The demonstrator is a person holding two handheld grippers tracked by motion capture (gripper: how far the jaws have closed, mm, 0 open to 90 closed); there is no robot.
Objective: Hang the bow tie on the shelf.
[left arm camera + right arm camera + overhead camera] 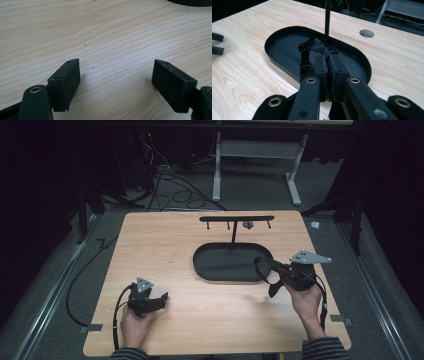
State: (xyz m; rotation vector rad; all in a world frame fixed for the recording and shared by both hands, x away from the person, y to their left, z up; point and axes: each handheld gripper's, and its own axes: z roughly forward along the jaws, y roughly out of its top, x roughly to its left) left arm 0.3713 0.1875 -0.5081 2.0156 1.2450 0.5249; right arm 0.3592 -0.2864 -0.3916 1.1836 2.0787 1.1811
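While the left hand-held gripper (161, 299) rests near the desk's (200, 320) front-left corner with its jaws wide apart and nothing between them, the right hand-held gripper (260, 262) is clamped on a black strap (317, 46), held over the right end of the black oval tray (220, 270) beside its upright stand (233, 232).

Black grippers (150, 300), grey triangular plates, trailing black cables, striped sleeves (325, 349).

Counting: two tongs, left tongs (159, 299) and right tongs (261, 263); one black strap (317, 46); one oval tray (220, 270); one hook stand (236, 218); one surface (165, 245) carrying everything.
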